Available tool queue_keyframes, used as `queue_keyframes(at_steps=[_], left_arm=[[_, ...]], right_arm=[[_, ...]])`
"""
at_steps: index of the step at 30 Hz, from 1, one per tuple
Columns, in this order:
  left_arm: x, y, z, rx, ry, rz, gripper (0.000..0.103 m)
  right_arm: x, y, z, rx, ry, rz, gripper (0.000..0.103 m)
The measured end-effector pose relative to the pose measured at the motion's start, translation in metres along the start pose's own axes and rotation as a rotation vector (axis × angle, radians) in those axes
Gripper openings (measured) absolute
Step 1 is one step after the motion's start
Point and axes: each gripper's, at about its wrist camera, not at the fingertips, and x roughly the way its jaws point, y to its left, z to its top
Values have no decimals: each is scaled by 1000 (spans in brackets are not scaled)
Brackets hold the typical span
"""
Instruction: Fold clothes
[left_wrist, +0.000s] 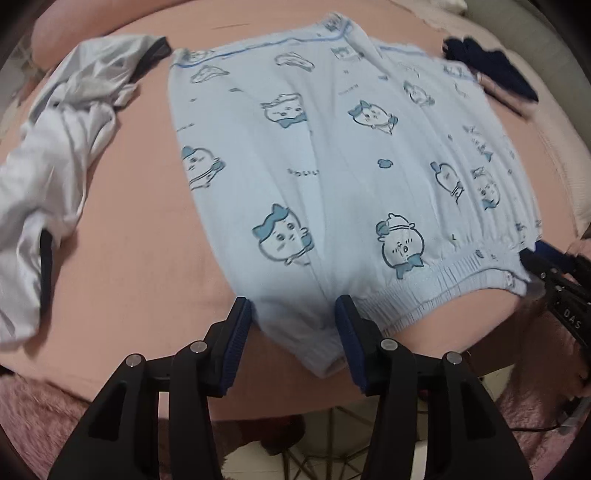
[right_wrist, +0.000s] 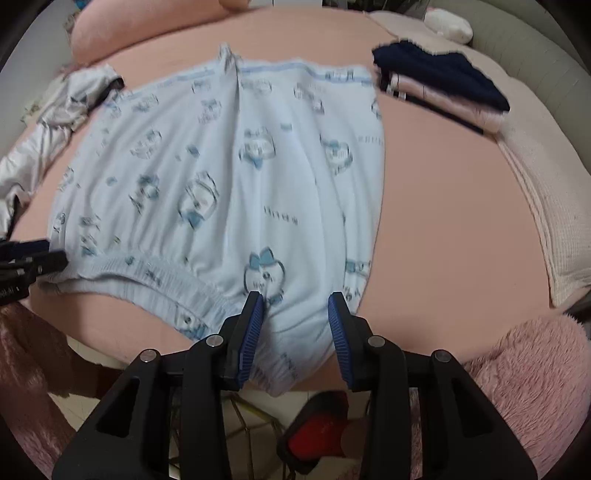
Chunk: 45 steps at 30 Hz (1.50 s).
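Note:
Light blue pyjama shorts (left_wrist: 332, 166) with cartoon prints lie flat on the pink surface (left_wrist: 147, 240), elastic waistband towards me. My left gripper (left_wrist: 291, 310) is open, and the waistband's left corner lies between its blue pads. In the right wrist view the shorts (right_wrist: 229, 184) look blurred. My right gripper (right_wrist: 295, 301) is open as well, its pads either side of the waistband's right corner. Each gripper also shows in the other's view: the right gripper (left_wrist: 543, 258) at the right edge, the left gripper (right_wrist: 48, 254) at the left edge.
A crumpled white and grey garment (left_wrist: 55, 166) lies left of the shorts. A stack of folded clothes with a navy piece on top (right_wrist: 443, 74) sits at the back right. A cream blanket (right_wrist: 546, 206) and pink fluffy fabric (right_wrist: 517, 369) border the right side.

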Motion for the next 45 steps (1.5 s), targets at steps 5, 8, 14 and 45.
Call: queue_keyframes(at_steps=[5,8,14,45], left_arm=[[-9,22,-12,-110,-11,-73,51],[-8,42,-16,-268,-4,-262,49],[-2,42,-20,-302,11,-325,49],[-3,-79,5,198,-166,-201,44]], right_arm=[[-12,-13,-1,53,-28,57,36],[-19,-36,0,178,-62,52,39],[-16,-76,-9,320,1,103,39],[-31,11,-27,-59,-47,161,41]])
